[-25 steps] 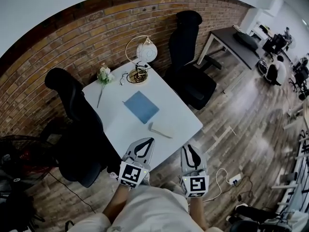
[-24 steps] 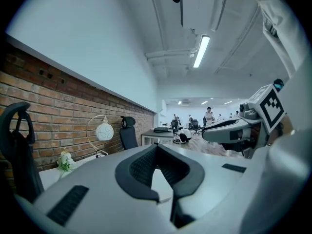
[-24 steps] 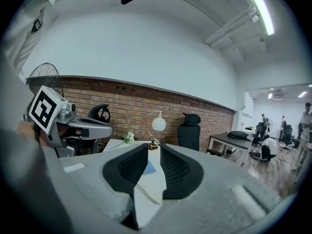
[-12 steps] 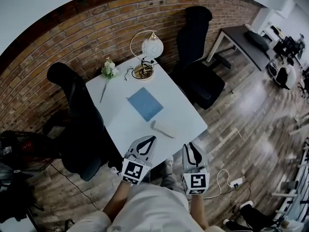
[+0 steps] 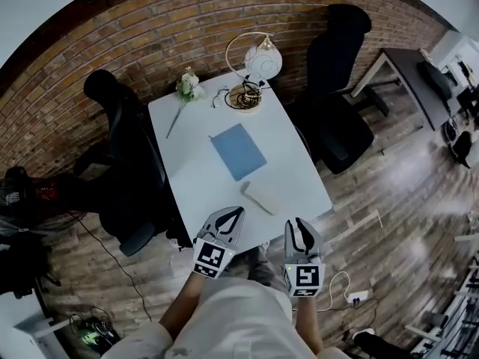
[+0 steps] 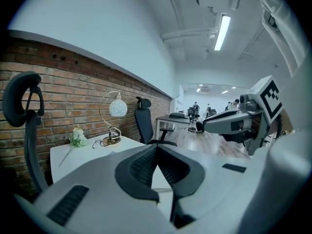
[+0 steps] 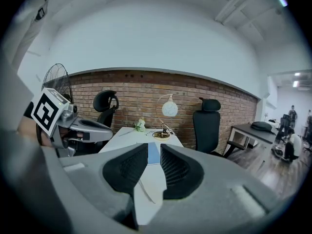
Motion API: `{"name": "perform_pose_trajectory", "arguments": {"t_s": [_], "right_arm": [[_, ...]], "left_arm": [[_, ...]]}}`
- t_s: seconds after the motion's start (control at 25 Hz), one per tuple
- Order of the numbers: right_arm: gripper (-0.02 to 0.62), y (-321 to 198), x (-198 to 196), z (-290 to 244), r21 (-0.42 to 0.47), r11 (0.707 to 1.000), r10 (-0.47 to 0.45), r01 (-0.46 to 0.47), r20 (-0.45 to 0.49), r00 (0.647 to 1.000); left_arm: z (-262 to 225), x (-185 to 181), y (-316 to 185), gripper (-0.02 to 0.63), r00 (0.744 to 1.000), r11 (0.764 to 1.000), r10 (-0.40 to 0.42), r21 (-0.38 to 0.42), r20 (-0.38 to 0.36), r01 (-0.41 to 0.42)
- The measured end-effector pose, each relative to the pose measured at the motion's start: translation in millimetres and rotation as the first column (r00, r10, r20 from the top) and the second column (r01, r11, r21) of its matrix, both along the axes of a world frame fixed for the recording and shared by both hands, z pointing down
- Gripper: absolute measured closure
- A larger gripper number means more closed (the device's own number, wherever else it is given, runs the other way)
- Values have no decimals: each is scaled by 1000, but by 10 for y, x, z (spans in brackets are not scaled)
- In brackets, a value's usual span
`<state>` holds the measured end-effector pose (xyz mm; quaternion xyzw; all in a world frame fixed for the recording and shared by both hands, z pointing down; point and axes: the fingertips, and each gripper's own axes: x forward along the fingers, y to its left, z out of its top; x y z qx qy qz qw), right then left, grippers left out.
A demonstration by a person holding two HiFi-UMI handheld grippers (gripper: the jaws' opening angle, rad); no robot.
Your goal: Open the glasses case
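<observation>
Both grippers have sunk toward the table's (image 5: 187,137) near edge, the left gripper (image 5: 235,214) and right gripper (image 5: 299,225) each with jaws pressed together, empty. Just ahead lies the glasses case (image 5: 259,197). It looks light, stiff and smooth, likely to skid, so I'd pin its base and lift the lid's lip.

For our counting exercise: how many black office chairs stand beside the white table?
2. One chair at the white table's left edge, one off its far right corner; none seems hidden.
</observation>
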<state>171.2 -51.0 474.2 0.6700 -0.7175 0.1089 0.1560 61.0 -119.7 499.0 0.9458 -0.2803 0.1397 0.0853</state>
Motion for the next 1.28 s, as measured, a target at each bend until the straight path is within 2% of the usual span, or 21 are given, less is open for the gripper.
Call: {"name": "perform_pose_trajectory", "arguments": {"t_s": [0.6,1.28], "right_arm": [[518,-329,45,641,-133,981,-144,144,6,990],[518,-640,87,1245,-243,936,-267,254,-21,964]], "left_arm": [[654,119,-218,603,994,992,-83,-87,76,89],[1233,264,-393,603,984,977,-95,-174,147,121]]}}
